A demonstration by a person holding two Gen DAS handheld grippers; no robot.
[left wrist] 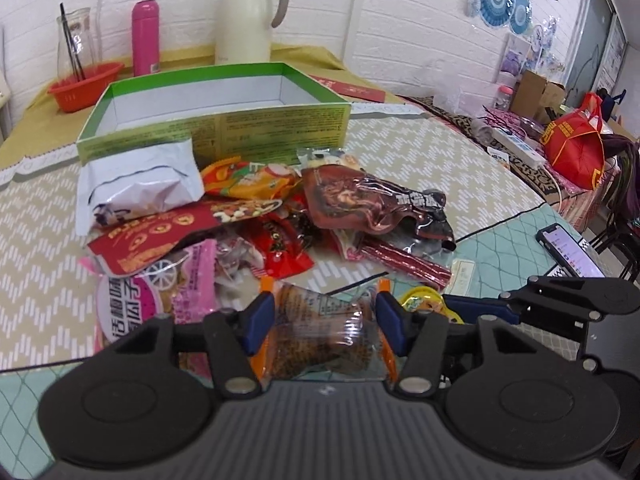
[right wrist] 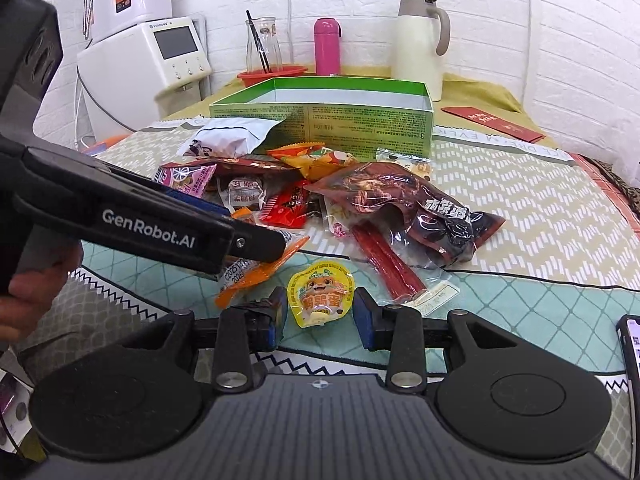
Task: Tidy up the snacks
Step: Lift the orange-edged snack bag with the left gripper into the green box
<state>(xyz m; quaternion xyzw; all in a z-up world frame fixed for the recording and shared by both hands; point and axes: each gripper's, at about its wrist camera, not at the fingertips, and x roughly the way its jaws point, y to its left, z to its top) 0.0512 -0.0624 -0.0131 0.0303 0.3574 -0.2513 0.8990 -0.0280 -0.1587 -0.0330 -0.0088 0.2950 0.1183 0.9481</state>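
My left gripper [left wrist: 324, 320] is shut on a clear packet with orange edges [left wrist: 320, 332]; both blue pads press its sides. From the right wrist view that same packet [right wrist: 256, 276] sits low over the table under the left gripper's finger [right wrist: 260, 244]. My right gripper [right wrist: 320, 312] is shut on a round yellow packet [right wrist: 320, 296], its pads against both edges, right at the tabletop. Behind lies a pile of snacks: a dark brown bag [left wrist: 360, 200] [right wrist: 400, 200], a white bag [left wrist: 140, 184], a pink bag [left wrist: 188, 280]. The open green box [left wrist: 240, 128] [right wrist: 360, 128] stands beyond the pile.
A phone [left wrist: 568, 252] lies at the table's right edge. A cream jug [left wrist: 244, 20], a pink flask [left wrist: 146, 36] and a red basket [left wrist: 86, 84] line the back wall. A red bag [left wrist: 572, 144] sits far right, a white appliance [right wrist: 152, 60] far left.
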